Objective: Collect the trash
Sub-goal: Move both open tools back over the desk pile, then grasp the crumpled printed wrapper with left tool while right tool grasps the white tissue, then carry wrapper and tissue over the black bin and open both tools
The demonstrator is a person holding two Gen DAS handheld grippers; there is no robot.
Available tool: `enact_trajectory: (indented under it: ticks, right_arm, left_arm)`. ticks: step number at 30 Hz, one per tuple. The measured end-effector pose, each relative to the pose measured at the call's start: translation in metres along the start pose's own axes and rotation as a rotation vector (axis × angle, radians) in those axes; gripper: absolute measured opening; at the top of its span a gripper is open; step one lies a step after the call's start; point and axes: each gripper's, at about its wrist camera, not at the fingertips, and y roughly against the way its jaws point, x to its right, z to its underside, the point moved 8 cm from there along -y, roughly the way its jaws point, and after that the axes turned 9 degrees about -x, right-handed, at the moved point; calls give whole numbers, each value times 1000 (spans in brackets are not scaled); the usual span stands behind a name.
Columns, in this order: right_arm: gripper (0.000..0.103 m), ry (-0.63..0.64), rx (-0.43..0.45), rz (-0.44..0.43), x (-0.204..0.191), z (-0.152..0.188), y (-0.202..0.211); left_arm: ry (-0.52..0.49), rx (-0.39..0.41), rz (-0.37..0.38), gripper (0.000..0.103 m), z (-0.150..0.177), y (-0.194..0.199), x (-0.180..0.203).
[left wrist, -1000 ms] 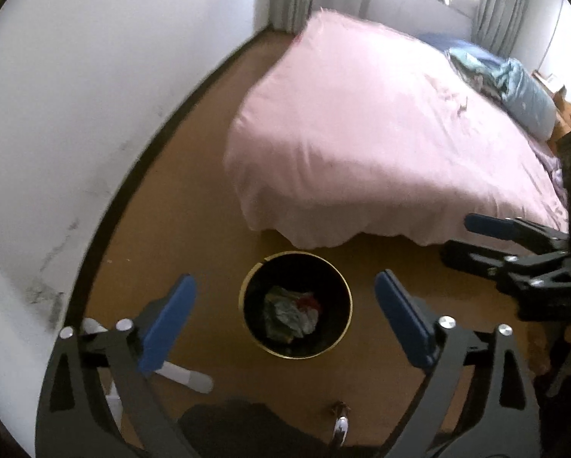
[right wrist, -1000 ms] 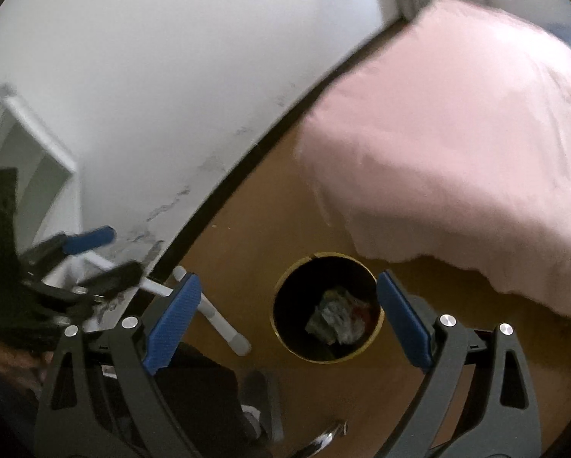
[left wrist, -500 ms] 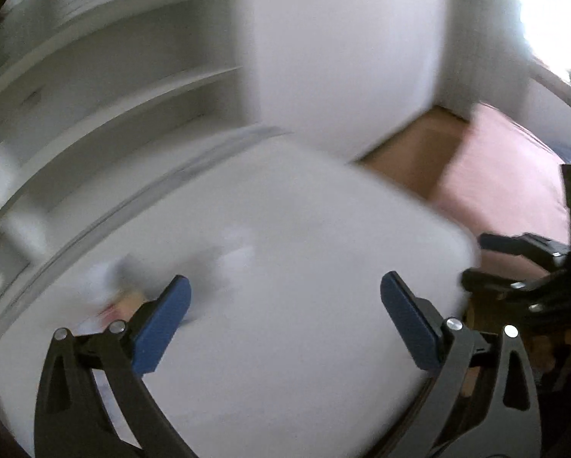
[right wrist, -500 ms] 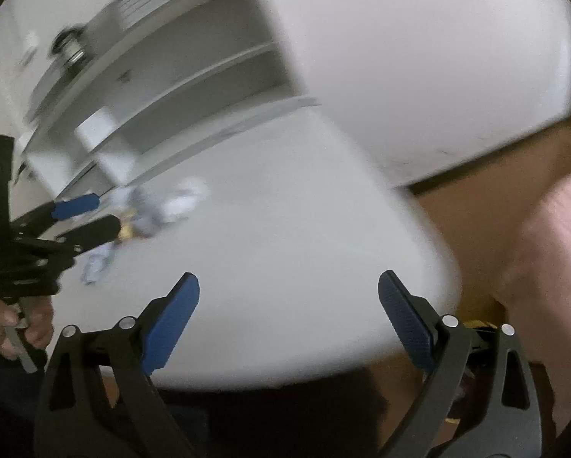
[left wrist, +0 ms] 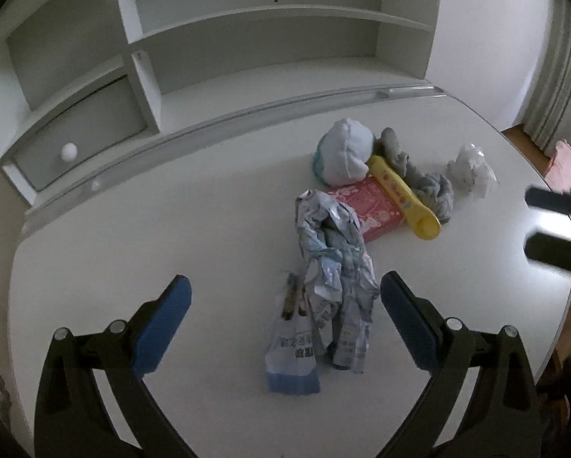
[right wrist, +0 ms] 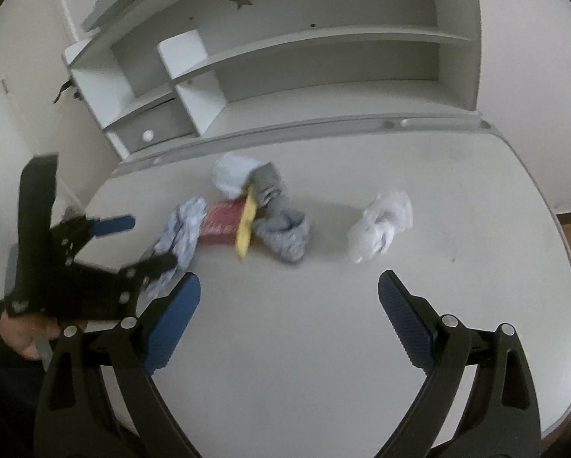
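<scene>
White and rounded, the counter (left wrist: 133, 259) carries all the trash in a loose line. Nearest the left claw (left wrist: 285, 320) lies a crumpled wrapper (left wrist: 331, 252), its printed tail overlapping a small blue-edged packet (left wrist: 291, 358); both sit between the claw's blue pads, which stand wide apart and grip nothing. Beyond the wrapper a red box (left wrist: 365, 210) lies flat with a yellow scoop (left wrist: 404, 198) across it. A white bundle (left wrist: 344, 152) touches the scoop's far end, and a grey rag (left wrist: 419, 175) curls along its right side. A clear plastic wad (left wrist: 470, 170) sits apart to the right.

From the right wrist, the packet is hidden behind the left claw (right wrist: 133, 244), and a hand (right wrist: 22, 332) shows at that tool's handle. The plastic wad (right wrist: 381, 229) lies ahead of the right claw (right wrist: 289, 320), slightly right of centre, well short of its pads. This claw too is spread wide and empty. In the left view the right claw (left wrist: 552, 225) shows only as blurred dark tips.

Bare counter (right wrist: 476, 229) spreads around the wad to the curved right edge. A shelf unit (left wrist: 247, 76) with a knobbed drawer (left wrist: 83, 141) walls off the back. Brown floor (left wrist: 522, 141) and a pink bed corner (left wrist: 568, 164) show past the right edge.
</scene>
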Motion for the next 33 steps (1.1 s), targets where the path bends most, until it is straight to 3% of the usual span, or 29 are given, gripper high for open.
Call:
enact_trajectory:
  ticks: [3,5,8,16,17,18,20,27,33]
  right_arm:
    - [92,-37,-2,44,17,-10,-8]
    - [89,-54,-6,64,26,-14,-14]
    - [76,-80,-36,93,43,-15,-23]
    - [69,-92,-78,150,54,-22,-51]
    - [60,-89,-78,159,55,-22,-53]
    - [40,-86,-83,166,57,-22,-54]
    - [28,-89,-89,153,59,-19,-53]
    - [28,-137,-16,147,97,14,1]
    - [28,-283,56,228,176,78,69]
  left_arm:
    - [-7,-8,80,42,3,-5,-4]
    - [13,-3,71,34,3,1,-10]
    - [25,19,52,32,3,11,-14]
    - [59,52,56,31,-6,25,-24]
    - [57,56,55,31,-8,27,-21]
    - [53,58,53,31,-10,29,-17]
    - [41,65,53,31,-16,32,-8]
    - [-75,93,127,31,-40,41,78]
    - [-234,118,253,31,-59,40,203]
